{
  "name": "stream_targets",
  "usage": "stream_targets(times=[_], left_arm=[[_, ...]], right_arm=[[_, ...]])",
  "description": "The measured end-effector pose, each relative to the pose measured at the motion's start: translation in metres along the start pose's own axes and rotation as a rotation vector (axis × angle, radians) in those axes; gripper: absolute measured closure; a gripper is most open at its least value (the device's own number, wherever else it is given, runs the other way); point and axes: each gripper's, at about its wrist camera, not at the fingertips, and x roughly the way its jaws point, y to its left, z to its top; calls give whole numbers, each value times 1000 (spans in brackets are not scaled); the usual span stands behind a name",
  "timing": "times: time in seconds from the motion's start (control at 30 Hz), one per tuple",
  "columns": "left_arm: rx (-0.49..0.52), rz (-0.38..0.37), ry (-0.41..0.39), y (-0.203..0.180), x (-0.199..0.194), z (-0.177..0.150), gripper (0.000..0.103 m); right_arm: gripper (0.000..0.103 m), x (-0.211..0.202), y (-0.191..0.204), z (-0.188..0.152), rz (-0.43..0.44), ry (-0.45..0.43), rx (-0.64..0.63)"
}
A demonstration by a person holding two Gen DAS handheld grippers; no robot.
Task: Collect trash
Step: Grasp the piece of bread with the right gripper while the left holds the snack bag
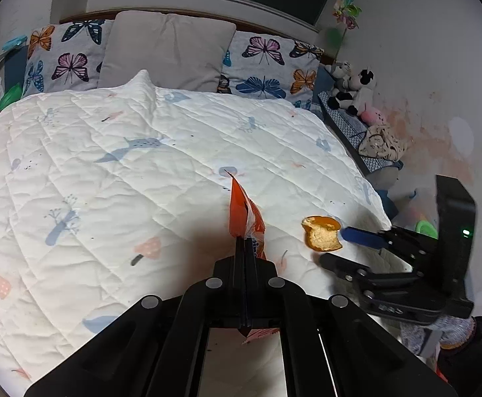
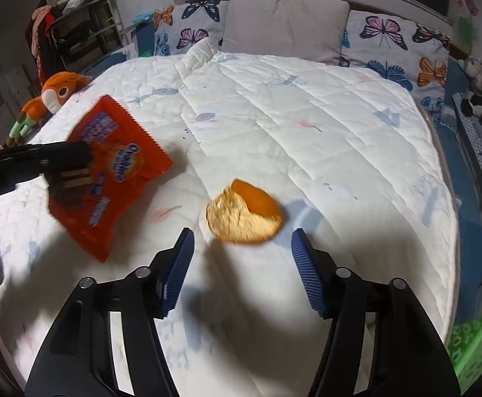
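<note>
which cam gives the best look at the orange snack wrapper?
Right wrist view: the wrapper faces the camera broadside, printed front visible, with the left tongs clamped on it. The left wrist view shows the wrapper only edge-on, a thin strip rising from between its own shut tongs.

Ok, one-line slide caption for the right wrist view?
Open right gripper nears orange peel on quilt; left gripper clamps orange wrapper.

You're in somebody's bedroom at home, pretty clearly. There's a big bed (image 1: 141, 165) with a white quilt (image 2: 307, 115), butterfly pillows (image 1: 267, 63) along the headboard, stuffed animals (image 1: 353, 89) piled by the wall, an orange plush toy (image 2: 54, 94) and a cluttered clothes rack (image 2: 75, 23) in the corner.
</note>
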Motion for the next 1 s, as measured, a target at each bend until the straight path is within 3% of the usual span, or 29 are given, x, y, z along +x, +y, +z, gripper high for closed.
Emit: stream_targets(times=[0.17, 0.4, 1.0], left_arm=[[-27, -16, 9, 8, 2, -2, 102], [-27, -38, 11, 2, 2, -4, 102], [50, -160, 15, -83, -13, -20, 102]], right_arm=[[51, 15, -1, 7, -9, 11, 7], [61, 2, -4, 1, 0, -3, 14], [64, -94, -37, -72, -21, -66, 152]])
